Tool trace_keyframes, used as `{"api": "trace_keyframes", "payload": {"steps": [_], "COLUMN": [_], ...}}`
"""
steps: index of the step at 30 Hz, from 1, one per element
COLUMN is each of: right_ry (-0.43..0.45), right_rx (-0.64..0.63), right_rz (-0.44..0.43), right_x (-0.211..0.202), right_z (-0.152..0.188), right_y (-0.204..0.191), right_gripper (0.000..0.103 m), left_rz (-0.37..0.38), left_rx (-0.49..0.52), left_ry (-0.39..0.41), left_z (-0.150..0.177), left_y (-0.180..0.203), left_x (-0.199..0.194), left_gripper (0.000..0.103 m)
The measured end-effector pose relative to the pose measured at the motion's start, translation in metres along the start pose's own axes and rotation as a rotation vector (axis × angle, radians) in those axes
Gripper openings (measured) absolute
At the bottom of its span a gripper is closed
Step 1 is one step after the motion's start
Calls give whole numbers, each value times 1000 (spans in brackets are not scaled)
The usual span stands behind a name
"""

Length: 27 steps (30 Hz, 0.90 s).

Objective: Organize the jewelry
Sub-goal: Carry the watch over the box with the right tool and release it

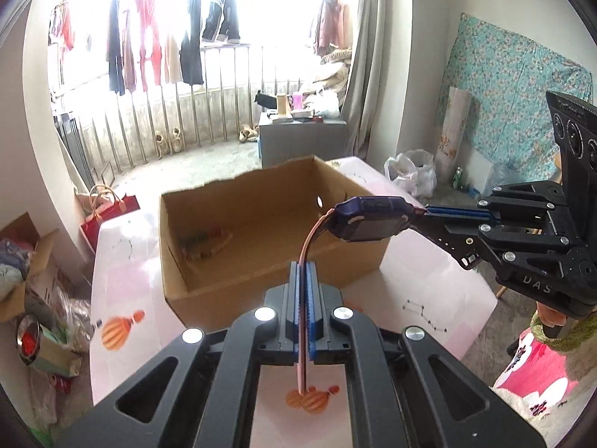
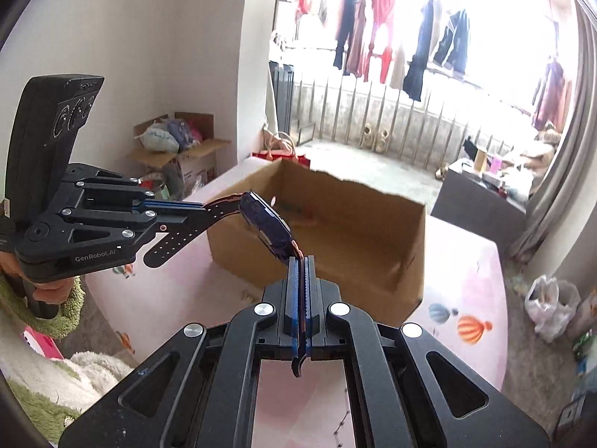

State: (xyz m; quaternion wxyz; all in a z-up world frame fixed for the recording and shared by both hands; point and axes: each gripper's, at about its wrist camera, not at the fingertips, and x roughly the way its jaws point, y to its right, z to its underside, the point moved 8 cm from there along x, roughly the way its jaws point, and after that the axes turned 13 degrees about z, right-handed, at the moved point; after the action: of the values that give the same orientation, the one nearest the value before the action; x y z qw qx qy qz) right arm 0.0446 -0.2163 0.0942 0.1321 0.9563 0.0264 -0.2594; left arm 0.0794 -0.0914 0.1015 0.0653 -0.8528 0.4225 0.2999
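A watch [image 1: 367,224] with a dark blue body and a pink strap hangs in the air between my two grippers, above the near right corner of an open cardboard box [image 1: 242,280]. My left gripper [image 1: 304,266] is shut on one strap end, which runs back through its jaws. My right gripper [image 1: 429,212] comes in from the right and is shut on the other strap end. In the right wrist view the watch [image 2: 266,224] sits between my right gripper [image 2: 300,260] and my left gripper [image 2: 209,207], in front of the box [image 2: 242,257]. Beaded jewelry [image 1: 203,242] lies on the box floor.
The box stands on a table with a pink cloth [image 1: 127,246] printed with balloons. A red bag [image 1: 108,212] and an open carton of clothes [image 1: 22,261] sit on the floor at the left. A white plastic bag [image 1: 410,175] lies at the right, a grey cabinet [image 1: 302,138] behind.
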Motion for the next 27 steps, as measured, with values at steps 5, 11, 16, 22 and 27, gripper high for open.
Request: {"api": "trace_keyframes", "payload": {"steps": [5, 11, 16, 22, 27], "right_ry": [-132, -473, -666, -747, -695], "right_rx": [18, 19, -34, -100, -77], "right_rz": [-125, -235, -240, -182, -172], "right_x": [71, 188, 243, 275, 280], "right_z": [-50, -48, -25, -5, -17], "right_y": [32, 49, 52, 64, 73], "right_gripper": [1, 1, 1, 5, 6], "left_rz": [31, 125, 187, 192, 175], "left_rx": [-48, -252, -427, -522, -558], "left_ry": [-92, -357, -554, -683, -673], "left_z": [-52, -64, -43, -25, -21], "left_y": [-44, -107, -137, -153, -163], "left_x": [40, 134, 202, 243, 246], "left_gripper": [3, 3, 3, 3, 33]}}
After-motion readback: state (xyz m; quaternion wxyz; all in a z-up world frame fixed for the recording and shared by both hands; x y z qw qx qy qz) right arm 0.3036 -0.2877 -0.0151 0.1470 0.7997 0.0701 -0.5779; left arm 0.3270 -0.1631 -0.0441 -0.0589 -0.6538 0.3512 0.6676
